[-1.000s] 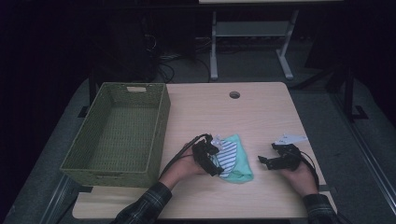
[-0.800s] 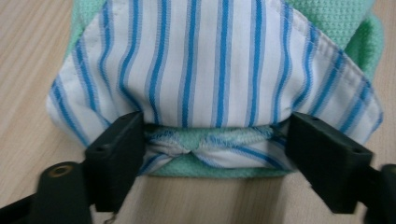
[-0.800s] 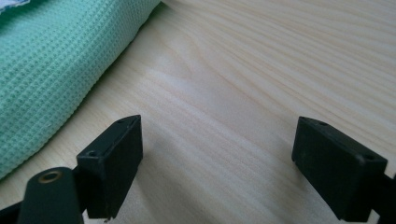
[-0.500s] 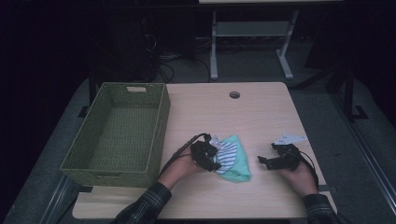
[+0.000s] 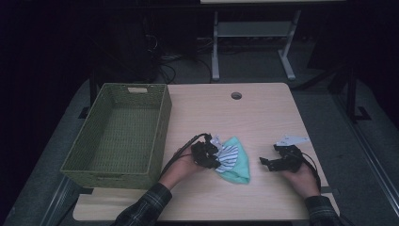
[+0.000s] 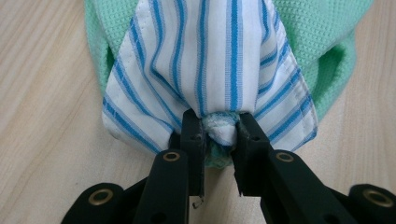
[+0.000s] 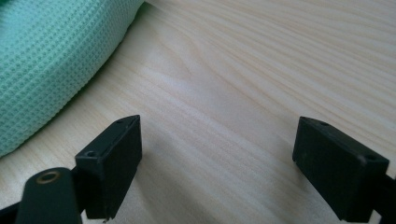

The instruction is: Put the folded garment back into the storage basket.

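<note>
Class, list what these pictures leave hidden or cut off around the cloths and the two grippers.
- Striped cloth: top cut off by the left gripper view's edge.
- Green cloth: mostly beyond the right gripper view's edge.
- Left gripper: jaws too small and dark in the high view.

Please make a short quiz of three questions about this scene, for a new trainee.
1. True or false: the left gripper is shut on the striped cloth.
2. What lies between the right gripper's jaws? A) green cloth B) bare table C) basket
3. Fill in: the green basket contains ____.

Key: 1 true, a bunched fold is pinched, the jaws having just been closing. 2 B, the table; the green cloth lies off to one side. 3 nothing.
</note>
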`<action>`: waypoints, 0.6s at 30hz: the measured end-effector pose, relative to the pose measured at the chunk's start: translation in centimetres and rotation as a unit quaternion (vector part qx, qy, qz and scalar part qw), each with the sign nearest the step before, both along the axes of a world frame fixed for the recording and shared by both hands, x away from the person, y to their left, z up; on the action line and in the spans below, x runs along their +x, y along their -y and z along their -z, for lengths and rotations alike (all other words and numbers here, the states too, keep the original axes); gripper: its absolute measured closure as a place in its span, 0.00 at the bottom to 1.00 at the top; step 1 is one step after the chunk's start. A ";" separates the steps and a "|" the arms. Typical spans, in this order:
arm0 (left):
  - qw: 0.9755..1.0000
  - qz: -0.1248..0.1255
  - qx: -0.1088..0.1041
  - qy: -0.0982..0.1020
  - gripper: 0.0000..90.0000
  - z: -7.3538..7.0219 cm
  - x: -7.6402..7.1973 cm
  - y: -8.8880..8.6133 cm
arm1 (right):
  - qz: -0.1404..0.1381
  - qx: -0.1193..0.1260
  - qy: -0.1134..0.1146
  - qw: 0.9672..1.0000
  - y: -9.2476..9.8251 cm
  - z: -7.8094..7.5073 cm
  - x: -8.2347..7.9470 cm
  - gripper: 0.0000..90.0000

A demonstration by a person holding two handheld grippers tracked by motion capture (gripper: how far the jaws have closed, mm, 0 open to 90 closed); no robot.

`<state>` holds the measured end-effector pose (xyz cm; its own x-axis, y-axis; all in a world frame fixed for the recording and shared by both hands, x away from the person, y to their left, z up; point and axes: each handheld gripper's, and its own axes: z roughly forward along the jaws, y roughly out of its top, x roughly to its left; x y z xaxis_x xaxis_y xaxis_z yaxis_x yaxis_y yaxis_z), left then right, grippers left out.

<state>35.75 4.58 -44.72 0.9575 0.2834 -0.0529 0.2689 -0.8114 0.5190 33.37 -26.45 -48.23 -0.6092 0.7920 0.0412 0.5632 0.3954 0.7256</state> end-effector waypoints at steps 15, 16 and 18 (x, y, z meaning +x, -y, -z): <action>0.999 -0.012 -0.037 -0.005 0.85 -3.0 -0.4 -0.7 | 0.002 0.000 -0.001 1.000 0.0 0.0 0.0 0.16; 0.999 -0.012 -0.040 -0.006 0.85 -3.2 -0.4 -0.7 | 0.000 -0.001 0.001 1.000 0.0 0.0 0.0 0.16; 0.999 -0.011 -0.042 -0.007 0.85 -3.6 -0.4 -0.9 | 0.001 -0.001 0.000 1.000 0.0 0.0 0.0 0.16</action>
<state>35.34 5.50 -41.10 0.9500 0.2986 -0.0916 0.2944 -0.7585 0.5813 33.37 -26.44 -48.24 -0.6079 0.7930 0.0398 0.5636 0.3957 0.7251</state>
